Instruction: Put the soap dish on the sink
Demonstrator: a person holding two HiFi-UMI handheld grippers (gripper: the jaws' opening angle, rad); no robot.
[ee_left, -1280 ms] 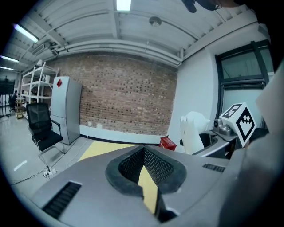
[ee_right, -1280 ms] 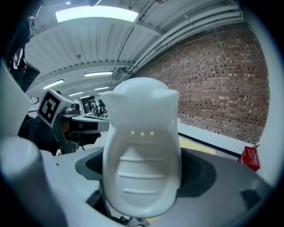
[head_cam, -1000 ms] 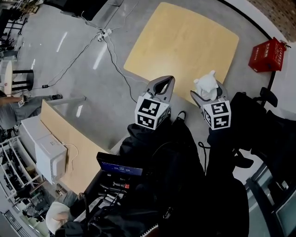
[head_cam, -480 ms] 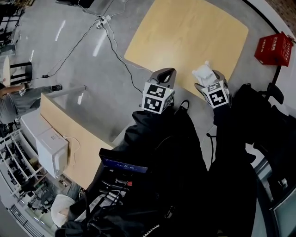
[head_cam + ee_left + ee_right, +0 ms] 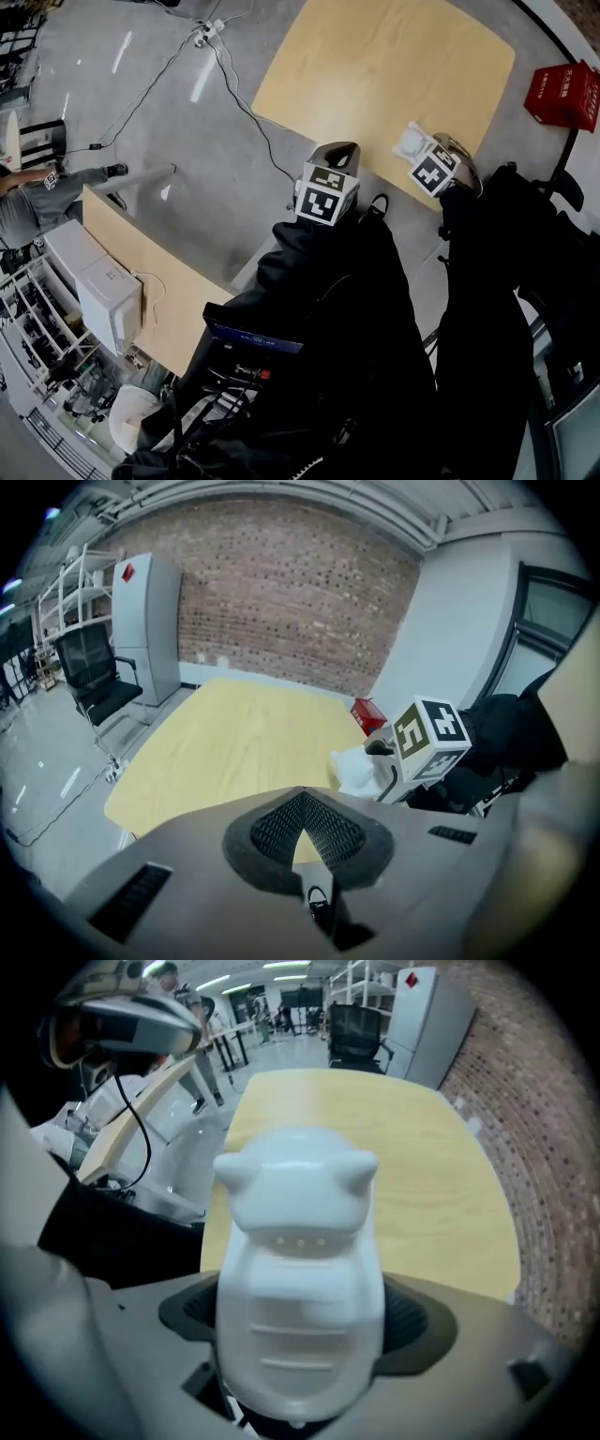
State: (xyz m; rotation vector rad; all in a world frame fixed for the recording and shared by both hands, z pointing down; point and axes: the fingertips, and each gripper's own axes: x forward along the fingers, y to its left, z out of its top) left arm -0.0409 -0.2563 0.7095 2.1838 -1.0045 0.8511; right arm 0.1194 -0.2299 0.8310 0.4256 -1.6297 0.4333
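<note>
White moulded-plastic soap dish with ear-like nubs (image 5: 298, 1241) is pinched by the right gripper (image 5: 305, 1321), long axis pointing ahead along the jaws, over the near edge of the pale wooden table (image 5: 375, 66); left gripper (image 5: 305, 832) pressed together, empty, alongside; no sink visible.

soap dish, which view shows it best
The right gripper view: the soap dish fills the centre, clamped in the right tongs. The head and left gripper views catch only a small white piece beside that gripper's marker cube.
</note>
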